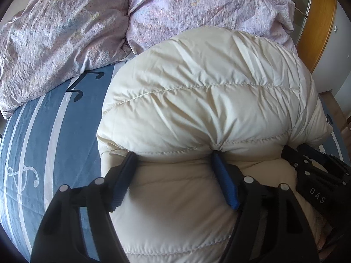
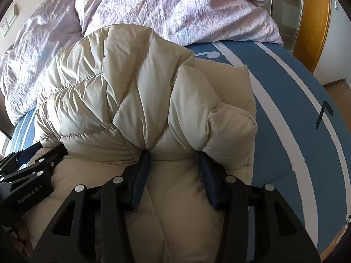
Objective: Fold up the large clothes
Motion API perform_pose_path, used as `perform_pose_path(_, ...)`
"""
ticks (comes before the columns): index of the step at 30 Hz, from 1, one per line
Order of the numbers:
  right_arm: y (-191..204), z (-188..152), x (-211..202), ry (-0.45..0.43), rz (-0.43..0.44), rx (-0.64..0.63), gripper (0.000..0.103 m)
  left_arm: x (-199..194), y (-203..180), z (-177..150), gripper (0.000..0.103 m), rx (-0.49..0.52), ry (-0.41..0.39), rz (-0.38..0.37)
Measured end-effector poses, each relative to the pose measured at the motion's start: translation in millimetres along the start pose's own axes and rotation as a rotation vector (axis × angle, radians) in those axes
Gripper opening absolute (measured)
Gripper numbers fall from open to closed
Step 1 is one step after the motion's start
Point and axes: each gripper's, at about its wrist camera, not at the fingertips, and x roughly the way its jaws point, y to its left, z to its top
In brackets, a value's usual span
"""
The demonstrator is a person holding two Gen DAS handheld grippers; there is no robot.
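Note:
A cream quilted down jacket (image 1: 208, 87) lies bunched in a thick fold on the blue striped bed sheet (image 1: 43, 131). My left gripper (image 1: 172, 154) is shut on the near left part of the fold, with puffy fabric bulging between its blue pads and puckering at the right fingertip (image 1: 216, 153). In the right wrist view the jacket (image 2: 109, 87) fills the middle, and my right gripper (image 2: 173, 154) is shut on a narrower bunch near its right edge. Each gripper's body shows in the other's view: the right one (image 1: 307, 166), the left one (image 2: 33, 166). What lies under the fold is hidden.
A crumpled lilac duvet (image 1: 65, 32) is heaped along the far side of the bed (image 2: 175, 6). Bare sheet (image 2: 285, 109) lies to the right of the jacket. A wooden door frame (image 2: 316, 22) and floor (image 2: 337, 92) stand beyond the bed's right edge.

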Motion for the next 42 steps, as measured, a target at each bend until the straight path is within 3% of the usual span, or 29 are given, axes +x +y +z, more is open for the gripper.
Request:
perform_pose_path(10, -1, -6, 0, -0.047, -0.001, -0.017, 0.048, 3, 1, -4, 0.073, 0.002, -0.021, 0.004)
perform_pose_path(15, -3, 3, -9, -0.019, 0.003, -0.004, 0.048, 3, -1, -5, 0.073, 0.021, -0.020, 0.014)
perform_pose_path(21, -4, 21, -54, -0.159, 0.123, 0.055, 0.048, 3, 2, -4, 0.074, 0.018, -0.018, 0.007)
perform_pose_path(25, -1, 33, -41, -0.149, 0.055, 0.049, 0.048, 3, 2, -4, 0.074, 0.014, -0.019, 0.006)
perform_pose_path(29, -12, 30, -12, -0.054, -0.009, 0.096, 0.046, 2, 3, -4, 0.076, 0.006, -0.022, -0.010)
perform_pose_path(33, -3, 22, -4, -0.073, -0.077, 0.006, 0.046, 2, 2, -4, 0.077, 0.002, -0.022, -0.013)
perform_pose_path(42, -2, 11, 1, -0.134, -0.083, -0.017, 0.046, 3, 2, -6, 0.079, 0.005, -0.044, -0.013)
